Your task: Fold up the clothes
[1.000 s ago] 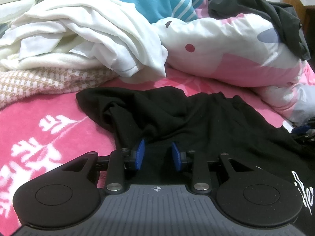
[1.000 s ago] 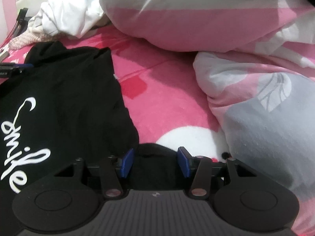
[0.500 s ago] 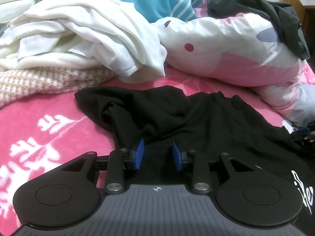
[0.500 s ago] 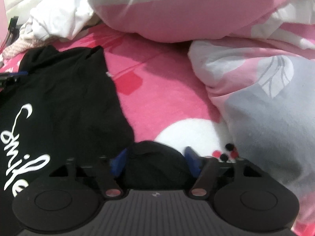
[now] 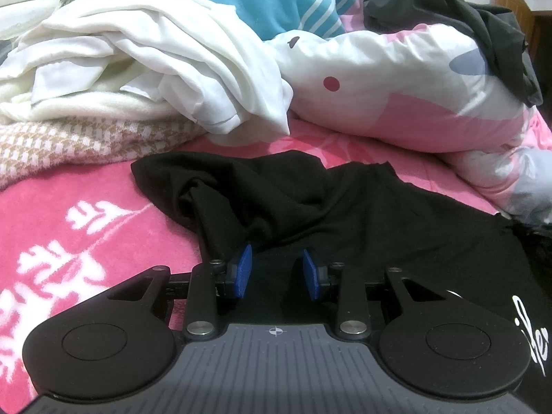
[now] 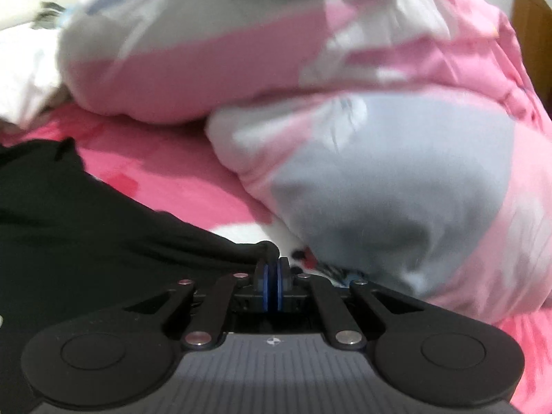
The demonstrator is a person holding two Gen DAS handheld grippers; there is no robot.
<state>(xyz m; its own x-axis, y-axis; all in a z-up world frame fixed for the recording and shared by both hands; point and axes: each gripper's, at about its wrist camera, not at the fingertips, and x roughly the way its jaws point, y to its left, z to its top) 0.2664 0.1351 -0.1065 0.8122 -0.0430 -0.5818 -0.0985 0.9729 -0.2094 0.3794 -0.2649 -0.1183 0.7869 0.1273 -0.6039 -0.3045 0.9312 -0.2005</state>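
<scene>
The black T-shirt (image 5: 345, 207) lies spread on the pink bed cover (image 5: 69, 227), with a rumpled sleeve toward the left and white lettering at its right edge. In the left wrist view, the left gripper (image 5: 277, 270) rests low over the shirt's near edge. Its jaws stand partly spread, with black fabric lying in the gap between the blue pads (image 5: 243, 270); the pads do not press on it. Behind the shirt, from left to right, lie a checked blanket (image 5: 69, 145), a heap of white laundry (image 5: 155, 69) and a pink-and-white duvet (image 5: 414, 103). In the right wrist view, which is motion-blurred, the right gripper (image 6: 272, 288) has its jaws pressed together, pinching a bunched corner of the black T-shirt (image 6: 103, 234). The fabric runs from the jaws to the left. The duvet (image 6: 379, 172) bulks just beyond and to the right.
</scene>
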